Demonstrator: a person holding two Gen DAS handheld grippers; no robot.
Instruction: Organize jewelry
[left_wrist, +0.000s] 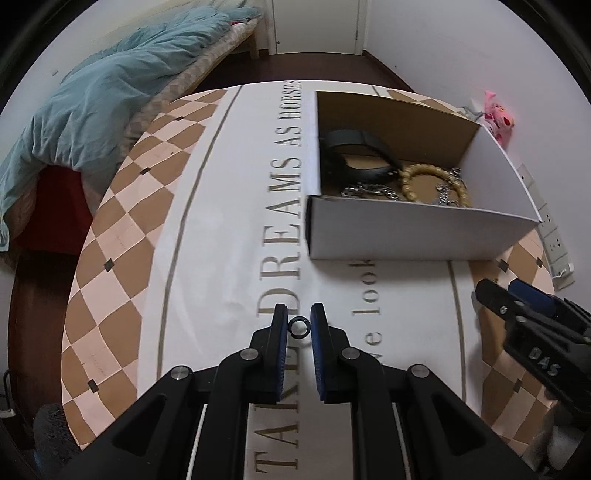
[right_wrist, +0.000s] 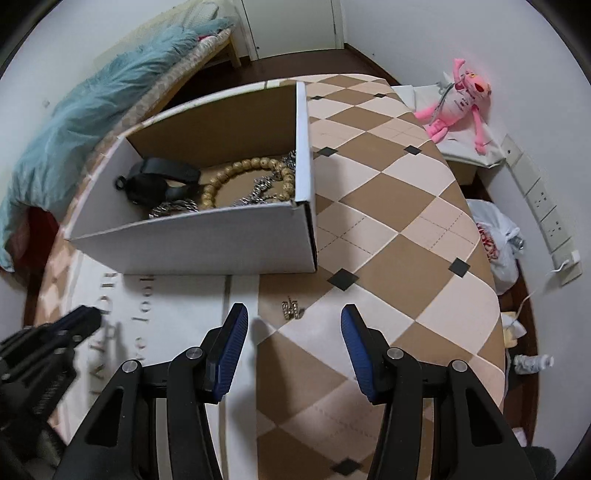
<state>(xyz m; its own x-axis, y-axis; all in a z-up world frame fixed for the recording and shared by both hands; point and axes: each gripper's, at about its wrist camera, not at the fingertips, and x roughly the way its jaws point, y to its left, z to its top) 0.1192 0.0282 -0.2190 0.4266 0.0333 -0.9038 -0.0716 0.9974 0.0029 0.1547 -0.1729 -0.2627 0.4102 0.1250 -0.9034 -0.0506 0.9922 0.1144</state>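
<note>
My left gripper (left_wrist: 298, 325) is shut on a small black ring (left_wrist: 298, 326), held just above the printed tablecloth. A white cardboard box (left_wrist: 406, 232) stands ahead and to the right; it holds a black strap (left_wrist: 354, 138), a gold bead bracelet (left_wrist: 436, 182) and silver chains (left_wrist: 369, 192). In the right wrist view the box (right_wrist: 207, 240) sits ahead left, with the beads (right_wrist: 243, 166) and strap (right_wrist: 162, 177) inside. My right gripper (right_wrist: 293, 321) is open, just behind a small silver piece (right_wrist: 291, 308) lying on the cloth.
The round table (right_wrist: 406, 221) has a checkered brown and cream cloth. A bed with a teal blanket (left_wrist: 110, 92) lies to the left. A pink plush toy (right_wrist: 458, 103), a plastic bag (right_wrist: 495, 240) and wall sockets (right_wrist: 546, 221) are at the right.
</note>
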